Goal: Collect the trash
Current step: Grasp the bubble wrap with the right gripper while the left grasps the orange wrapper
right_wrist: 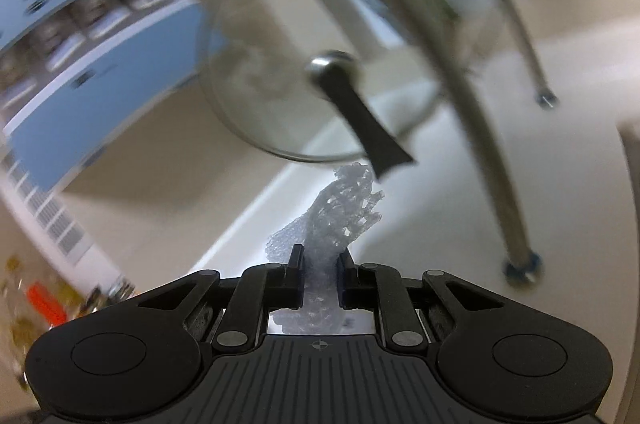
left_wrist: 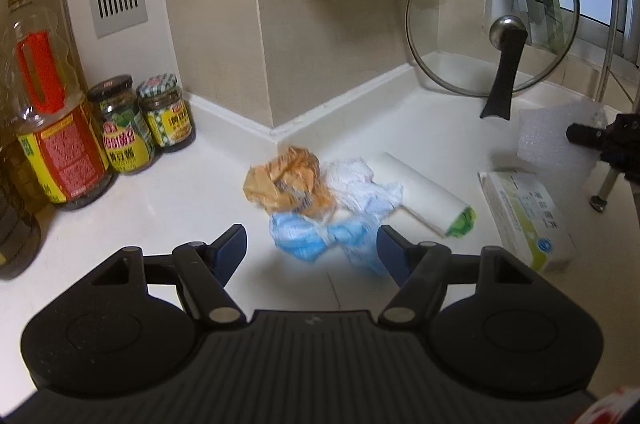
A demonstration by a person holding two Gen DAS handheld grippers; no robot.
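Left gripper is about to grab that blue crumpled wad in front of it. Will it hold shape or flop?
The blue wad looks like thin crumpled plastic, so probably floppy and very light. It touches the orange wrapper, which may drag along.

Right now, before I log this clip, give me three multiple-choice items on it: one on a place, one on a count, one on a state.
1. Where does the crumpled orange wrapper lie?
A. on the white counter, near the wall corner
B. inside the glass lid
C. on top of the oil bottle

2. How many small green-lidded jars stand beside the oil bottle?
A. none
B. two
C. five

3. What is the right gripper doing?
A. standing wide open with nothing in it
B. gripping the lid handle
C. shut on a piece of white foam netting

Answers:
1 A, the wrapper rests on the counter with the blue and white scraps, in front of the open left gripper.
2 B, two jars stand side by side.
3 C, the netting is pinched between the fingers.
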